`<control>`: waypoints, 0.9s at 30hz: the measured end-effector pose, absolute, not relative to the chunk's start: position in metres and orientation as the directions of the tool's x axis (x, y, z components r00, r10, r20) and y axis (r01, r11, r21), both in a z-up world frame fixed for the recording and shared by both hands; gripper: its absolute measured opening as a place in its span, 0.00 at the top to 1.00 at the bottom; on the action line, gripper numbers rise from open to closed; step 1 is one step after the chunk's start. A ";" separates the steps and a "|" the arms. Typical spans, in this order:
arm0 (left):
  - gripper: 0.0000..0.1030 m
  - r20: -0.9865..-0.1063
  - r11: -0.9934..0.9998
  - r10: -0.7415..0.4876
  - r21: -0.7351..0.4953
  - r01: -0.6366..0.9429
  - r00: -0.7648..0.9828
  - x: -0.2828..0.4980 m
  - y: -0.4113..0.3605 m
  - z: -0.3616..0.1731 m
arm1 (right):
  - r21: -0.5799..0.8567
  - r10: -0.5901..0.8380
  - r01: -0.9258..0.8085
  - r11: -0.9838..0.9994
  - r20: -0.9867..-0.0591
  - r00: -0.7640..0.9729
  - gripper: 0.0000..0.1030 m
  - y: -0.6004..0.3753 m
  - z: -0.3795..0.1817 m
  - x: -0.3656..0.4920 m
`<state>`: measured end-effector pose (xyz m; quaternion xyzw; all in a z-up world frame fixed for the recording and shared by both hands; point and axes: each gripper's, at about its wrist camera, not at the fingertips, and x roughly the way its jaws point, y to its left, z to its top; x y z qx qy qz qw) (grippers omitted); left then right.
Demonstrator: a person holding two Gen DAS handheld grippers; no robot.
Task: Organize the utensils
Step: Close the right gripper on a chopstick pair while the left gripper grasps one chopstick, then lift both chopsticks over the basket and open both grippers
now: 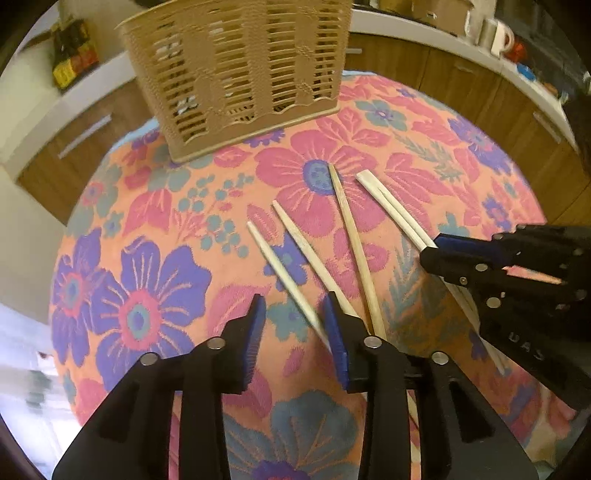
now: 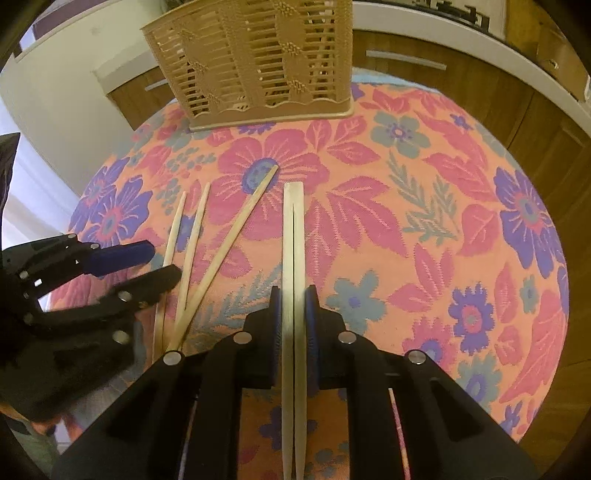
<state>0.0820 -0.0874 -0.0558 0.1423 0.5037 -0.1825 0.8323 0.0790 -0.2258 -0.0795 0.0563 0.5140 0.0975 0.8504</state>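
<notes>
Right gripper (image 2: 293,301) is pinched on a joined pair of chopsticks (image 2: 293,236), its blue pads pressing both sides of the pale wood, which lies on the floral cloth (image 2: 424,229). The pair's near end runs under the gripper body and is cut off at the lower edge of the right wrist view. No earlier view is available to show how the jaws came to this position.

Left gripper (image 1: 295,325) stands spread above the cloth. One loose chopstick (image 1: 284,273) passes between its fingers; the pads do not press on it. A second loose chopstick (image 1: 314,254) runs behind the right-hand finger, and its near end is hidden there. A third, darker chopstick (image 1: 352,243) lies just beside these, its lower end lost behind the same finger.

Beyond the chopsticks a tan slatted basket (image 1: 236,74) stands upright on the far part of the cloth, well apart from both grippers. Its top is cut off in both views, and its contents cannot be made out through the slats.

Wooden cabinets (image 1: 461,77) and a white counter (image 1: 417,33) lie behind; items on the counter are blurred and cannot be identified
</notes>
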 end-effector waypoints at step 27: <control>0.96 -0.845 0.897 -0.249 -0.017 0.442 0.473 0.097 -0.058 -0.042 | 0.223 0.317 -0.247 0.943 -0.828 0.462 0.90 -0.237 -0.036 0.099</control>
